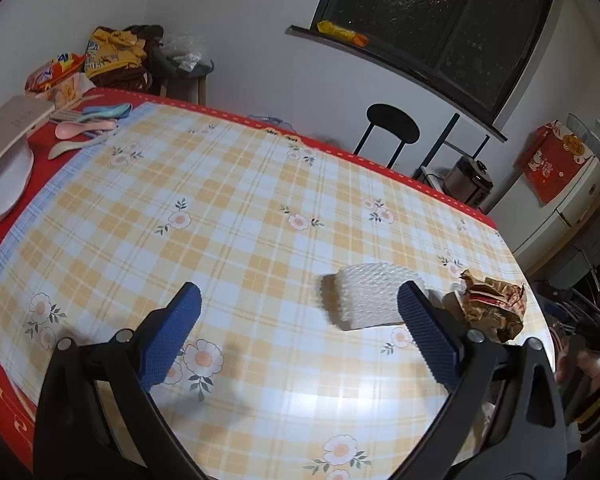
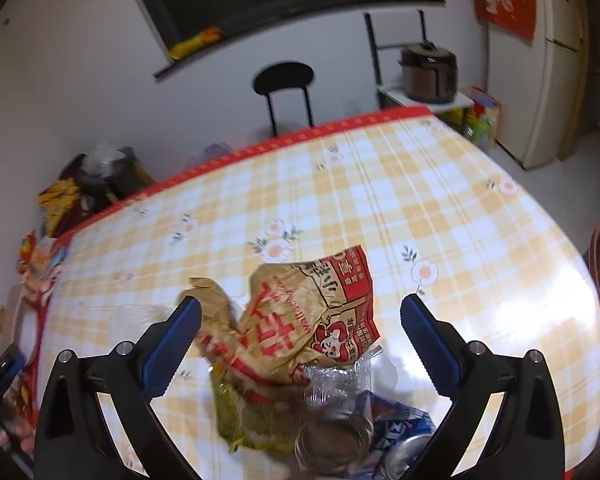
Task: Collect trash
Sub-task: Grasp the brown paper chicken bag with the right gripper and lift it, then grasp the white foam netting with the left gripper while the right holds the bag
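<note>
A white foam net sleeve [image 1: 370, 298] lies on the yellow plaid tablecloth [image 1: 228, 216], just ahead of my open left gripper [image 1: 300, 324] and partly behind its right finger. A crumpled brown paper bag with red print [image 1: 494, 306] lies to its right near the table edge. In the right wrist view that bag [image 2: 296, 320] sits between the fingers of my open right gripper [image 2: 300, 332], on top of a pile with clear plastic [image 2: 332, 380], a yellow wrapper [image 2: 236, 412] and a blue can [image 2: 404, 436]. Both grippers are empty.
At the far left of the table stand a white bowl [image 1: 4, 188], a box [image 1: 12, 120] and pastel spoons [image 1: 88, 122]. Clothes are piled beyond the corner [image 1: 112, 56]. A black stool [image 1: 392, 124], a rice cooker [image 1: 468, 180] and a fridge [image 2: 552, 60] stand past the table.
</note>
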A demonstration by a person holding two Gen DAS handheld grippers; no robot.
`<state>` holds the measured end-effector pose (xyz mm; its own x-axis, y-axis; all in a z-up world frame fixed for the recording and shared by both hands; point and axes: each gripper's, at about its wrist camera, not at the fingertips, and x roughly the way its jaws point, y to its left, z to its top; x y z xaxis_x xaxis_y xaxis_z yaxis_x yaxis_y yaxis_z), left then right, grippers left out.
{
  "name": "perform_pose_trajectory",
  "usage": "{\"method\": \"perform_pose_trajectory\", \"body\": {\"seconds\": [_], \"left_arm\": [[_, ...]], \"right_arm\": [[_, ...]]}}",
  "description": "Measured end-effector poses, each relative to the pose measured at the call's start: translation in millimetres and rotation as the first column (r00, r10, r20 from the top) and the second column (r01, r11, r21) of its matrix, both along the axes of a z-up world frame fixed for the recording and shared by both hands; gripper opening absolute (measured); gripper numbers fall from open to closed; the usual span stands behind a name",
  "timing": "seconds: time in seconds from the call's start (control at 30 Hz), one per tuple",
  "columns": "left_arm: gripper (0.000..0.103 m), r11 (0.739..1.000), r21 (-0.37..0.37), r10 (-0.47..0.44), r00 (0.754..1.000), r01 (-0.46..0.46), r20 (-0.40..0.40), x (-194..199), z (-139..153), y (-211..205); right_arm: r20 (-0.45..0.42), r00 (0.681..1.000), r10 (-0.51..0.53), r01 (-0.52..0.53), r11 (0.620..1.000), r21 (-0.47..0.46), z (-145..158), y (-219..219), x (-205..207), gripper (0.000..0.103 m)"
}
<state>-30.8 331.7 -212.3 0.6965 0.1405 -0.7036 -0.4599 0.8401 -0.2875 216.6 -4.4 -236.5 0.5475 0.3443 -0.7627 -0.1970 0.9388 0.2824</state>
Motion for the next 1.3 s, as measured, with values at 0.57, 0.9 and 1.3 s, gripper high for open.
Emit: {"method": "perform_pose_trajectory", "body": {"seconds": [0.57,0.9,1.3], "left_arm": [[0.097,0.998,-0.052,-0.021,0.999,0.019,-0.048,11,-30,13],[0.097,0.996,-0.072,-0.054,0.997,0.049,-0.063,25,-39,4],[0.097,0.978,-0.121,-0.182,0.979,0.17,-0.096,84,-58,-27]], "right_arm": [[-0.209,0.961,-0.183,0.178,0.983,-0.043,-54,21,31,0.093],[-0.149,0.978,-0.144,0.152,0.987,0.043,-30,8,22,0.073],[-0.015,0.998,-0.062,0.063,0.994,0.085,8,2,-7,0.073]]}}
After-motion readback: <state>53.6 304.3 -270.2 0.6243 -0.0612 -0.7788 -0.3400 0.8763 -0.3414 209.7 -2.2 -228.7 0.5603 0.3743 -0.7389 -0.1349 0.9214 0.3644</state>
